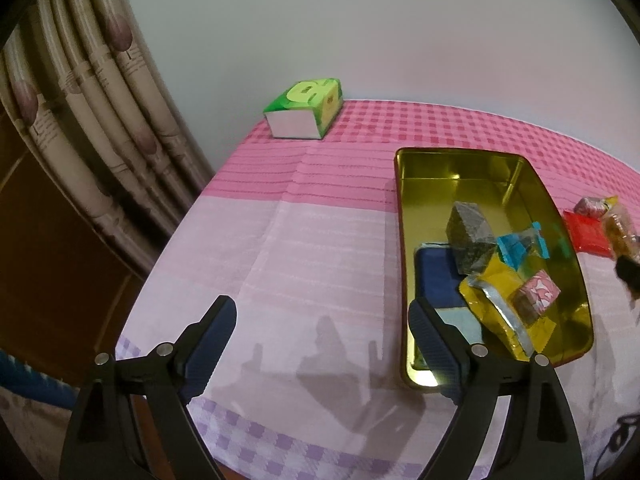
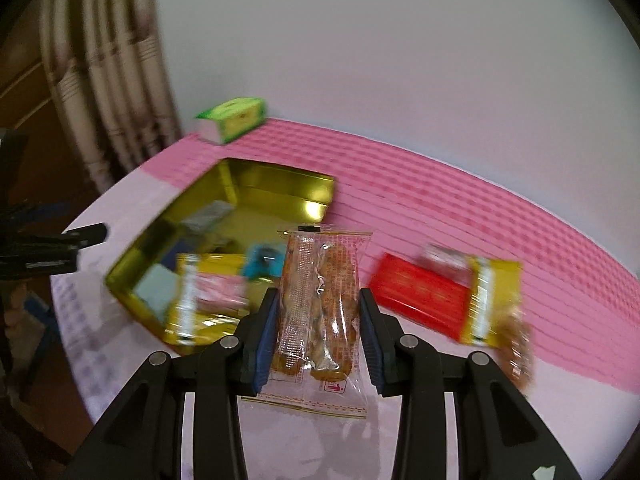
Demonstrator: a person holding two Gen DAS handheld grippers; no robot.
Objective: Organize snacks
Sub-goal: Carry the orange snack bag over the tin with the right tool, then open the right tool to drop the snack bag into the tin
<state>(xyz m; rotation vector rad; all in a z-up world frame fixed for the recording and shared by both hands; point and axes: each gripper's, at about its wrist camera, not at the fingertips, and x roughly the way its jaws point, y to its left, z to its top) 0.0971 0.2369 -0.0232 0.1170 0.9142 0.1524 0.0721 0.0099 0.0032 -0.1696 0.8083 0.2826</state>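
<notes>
The right tongs (image 2: 319,328) are clenched on a clear packet (image 2: 320,304) of brown biscuits, pads pressing its two long sides so that it stands lengthwise between them, one end sticking out past the tips. Held that way it can be let go end-first into the tin, which seems to be where it is headed. The view is blurred, as it would be with the hand in transit.

The left tongs (image 1: 322,342) hang released over bare cloth, with nothing between the pads. They sit just beside the tin's near corner, probably clear of the way so the other hand can come in.

The gold tin (image 1: 404,240) lies on the table (image 1: 280,240) with its near half already filled: a blue pack (image 1: 434,280), a grey block (image 1: 470,236), a teal wrapper (image 1: 516,246), a yellow foil pouch (image 1: 492,300) and a pink cube (image 1: 538,292). Its far half is bare, so there is room for more.

Beyond the tin on its right, snacks not yet sorted lie on the cloth: a red pack (image 2: 416,296) and a yellow-ended one (image 2: 490,300) over it.

At the far corner stands a green tissue box (image 1: 306,108), well apart, likely no part of the job.
</notes>
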